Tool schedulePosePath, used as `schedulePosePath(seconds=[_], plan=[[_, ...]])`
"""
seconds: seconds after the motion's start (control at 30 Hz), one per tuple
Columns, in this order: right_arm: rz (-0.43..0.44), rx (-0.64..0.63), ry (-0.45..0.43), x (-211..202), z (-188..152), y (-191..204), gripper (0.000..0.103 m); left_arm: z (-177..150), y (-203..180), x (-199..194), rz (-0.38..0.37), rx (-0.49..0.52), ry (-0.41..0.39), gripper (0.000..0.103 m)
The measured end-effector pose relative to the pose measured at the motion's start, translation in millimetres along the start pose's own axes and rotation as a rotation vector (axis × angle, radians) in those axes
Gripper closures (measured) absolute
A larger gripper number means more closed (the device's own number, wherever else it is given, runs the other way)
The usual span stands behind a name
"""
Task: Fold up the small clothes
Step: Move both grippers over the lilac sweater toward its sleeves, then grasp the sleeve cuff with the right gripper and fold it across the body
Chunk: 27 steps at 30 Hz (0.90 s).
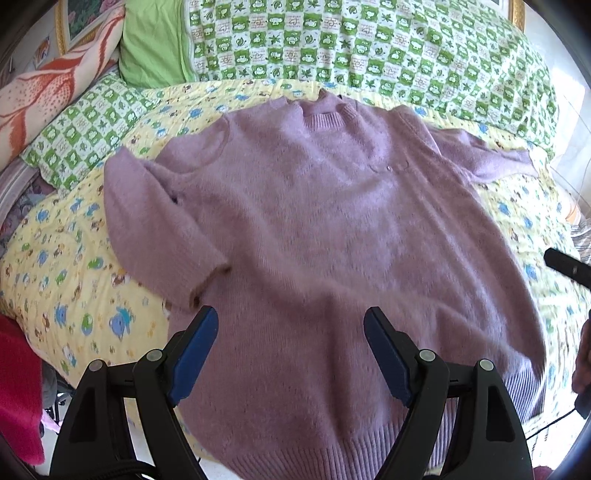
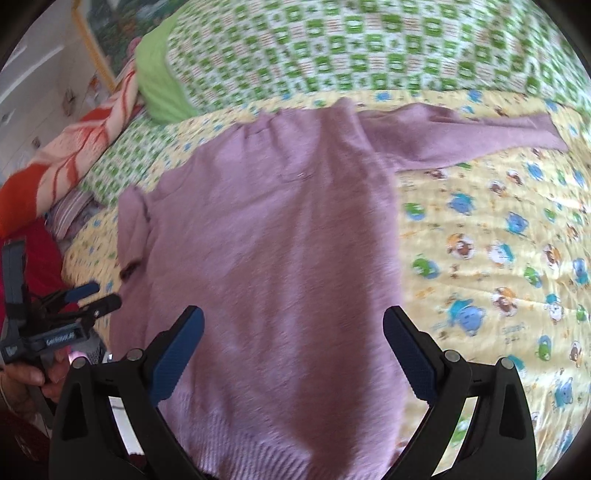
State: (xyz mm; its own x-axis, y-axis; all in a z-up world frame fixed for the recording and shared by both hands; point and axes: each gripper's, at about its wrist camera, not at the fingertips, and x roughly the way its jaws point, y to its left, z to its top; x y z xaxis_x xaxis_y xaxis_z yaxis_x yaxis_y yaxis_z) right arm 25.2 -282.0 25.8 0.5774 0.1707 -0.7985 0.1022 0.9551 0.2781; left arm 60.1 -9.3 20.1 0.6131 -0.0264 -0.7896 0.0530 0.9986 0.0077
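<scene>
A bed (image 1: 55,266) with a yellow cartoon quilt (image 2: 498,258); green checked bedding (image 1: 369,40) heaped behind; gold-framed picture (image 1: 79,18) at the wall, bright daylight.

Your left wrist camera sits close above the hem of the purple sweater (image 1: 314,229), facing along it toward the collar and the green checked quilt (image 1: 369,40). Your right wrist camera looks from the same hem end, angled right. Both share the sweater (image 2: 266,229) and the quilt (image 2: 369,44).
</scene>
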Motion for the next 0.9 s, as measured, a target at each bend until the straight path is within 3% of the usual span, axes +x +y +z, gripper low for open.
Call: schedulePosePath(seconds=[0.27,0.6,0.73,0.9], plan=[[-0.127,0.162,-0.059,-0.2,46.7,-79.2,0.006,50.1,1.6,20.0,0.027,0.014,-0.042,0.021],[-0.295,0.365,-0.150,16.4,114.6,-204.4,0.006,129.0,13.3,79.8,0.009,0.005,-0.012,0.020],[-0.365,0.524,-0.203,21.9,144.3,-272.3,0.017,149.1,18.1,110.4,0.012,0.016,0.015,0.020],[-0.415,0.656,-0.219,33.4,166.5,-324.6,0.032,167.7,28.7,150.2,-0.010,-0.005,0.068,0.020]])
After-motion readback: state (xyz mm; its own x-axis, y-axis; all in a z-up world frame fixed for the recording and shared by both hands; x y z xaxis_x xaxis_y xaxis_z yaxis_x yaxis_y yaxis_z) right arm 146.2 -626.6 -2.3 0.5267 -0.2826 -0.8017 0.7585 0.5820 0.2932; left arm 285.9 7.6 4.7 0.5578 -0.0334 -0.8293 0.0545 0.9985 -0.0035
